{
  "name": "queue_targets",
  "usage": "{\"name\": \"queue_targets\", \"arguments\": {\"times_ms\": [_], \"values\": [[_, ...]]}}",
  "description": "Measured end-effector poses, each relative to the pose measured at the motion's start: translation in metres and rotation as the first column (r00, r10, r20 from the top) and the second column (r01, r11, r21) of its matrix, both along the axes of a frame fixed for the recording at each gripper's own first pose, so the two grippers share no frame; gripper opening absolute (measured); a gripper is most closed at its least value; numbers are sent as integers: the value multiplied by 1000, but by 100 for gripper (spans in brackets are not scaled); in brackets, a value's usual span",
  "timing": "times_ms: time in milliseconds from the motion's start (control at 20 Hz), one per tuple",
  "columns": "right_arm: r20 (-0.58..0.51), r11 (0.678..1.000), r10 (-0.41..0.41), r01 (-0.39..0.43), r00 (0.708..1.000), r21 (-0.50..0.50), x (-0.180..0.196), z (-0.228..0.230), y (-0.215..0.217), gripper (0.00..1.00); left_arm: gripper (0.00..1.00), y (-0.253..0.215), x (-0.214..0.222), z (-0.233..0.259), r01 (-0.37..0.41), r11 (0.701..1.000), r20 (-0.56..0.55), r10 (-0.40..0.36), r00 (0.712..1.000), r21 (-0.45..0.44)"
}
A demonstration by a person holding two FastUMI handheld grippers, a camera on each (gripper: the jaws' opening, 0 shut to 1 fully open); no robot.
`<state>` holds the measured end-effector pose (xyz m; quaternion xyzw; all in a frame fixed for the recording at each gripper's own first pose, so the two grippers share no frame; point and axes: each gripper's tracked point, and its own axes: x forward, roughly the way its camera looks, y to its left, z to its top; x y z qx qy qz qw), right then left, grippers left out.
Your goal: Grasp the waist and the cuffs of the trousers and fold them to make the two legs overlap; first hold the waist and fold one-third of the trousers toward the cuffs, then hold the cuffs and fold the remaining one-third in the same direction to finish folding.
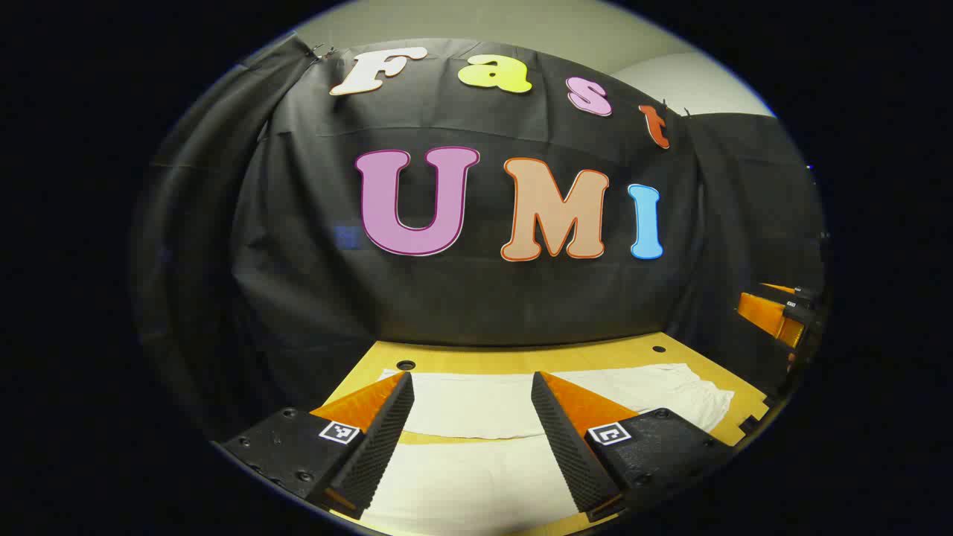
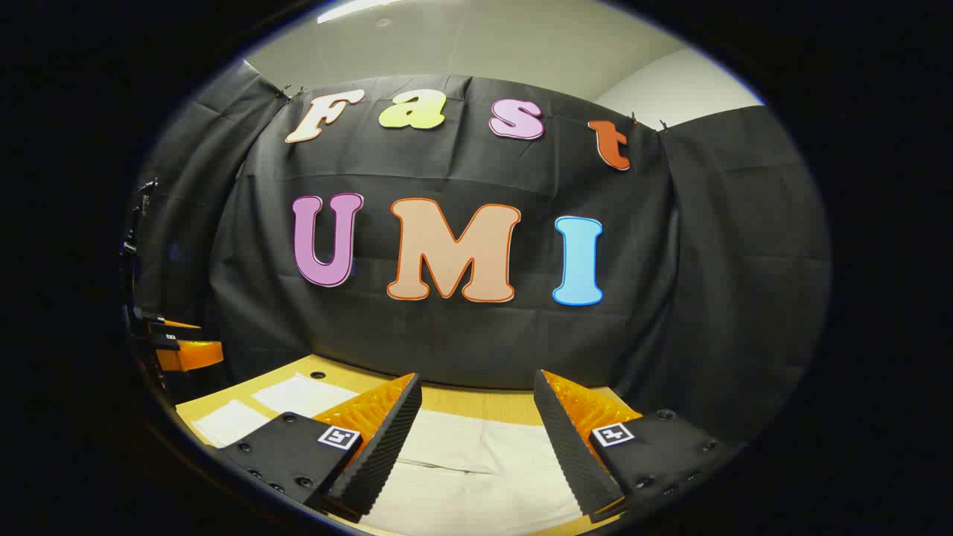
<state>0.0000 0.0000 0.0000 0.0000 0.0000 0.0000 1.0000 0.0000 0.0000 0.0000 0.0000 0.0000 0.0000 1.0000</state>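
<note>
Left gripper (image 1: 472, 391): jaws spread, holding nothing, above trousers (image 1: 476, 406).
Right gripper (image 2: 476, 391): likewise spread, empty.
Trousers: flat on table (image 1: 514, 359), both legs apart, likely awaiting first grasp.

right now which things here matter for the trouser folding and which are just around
For the job:
- trousers, spread flat on the table
- left gripper, open above them
- right gripper, open above them

Just around:
- table
- black cloth wall
- holes in the tabletop
</note>
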Motion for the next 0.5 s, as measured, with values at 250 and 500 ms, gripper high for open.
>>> {"name": "queue_targets", "arguments": {"times_ms": [250,500], "values": [[-10,1000,0,0,1000,-11,-4,-2,2,97,95,-2,1,-6,8,1000,-9,-8,1000,-9],[-28,1000,2,-3,1000,-20,-7,-8,7,97,95,0,0,-15,14,1000,-30,-14,999,-4]]}}
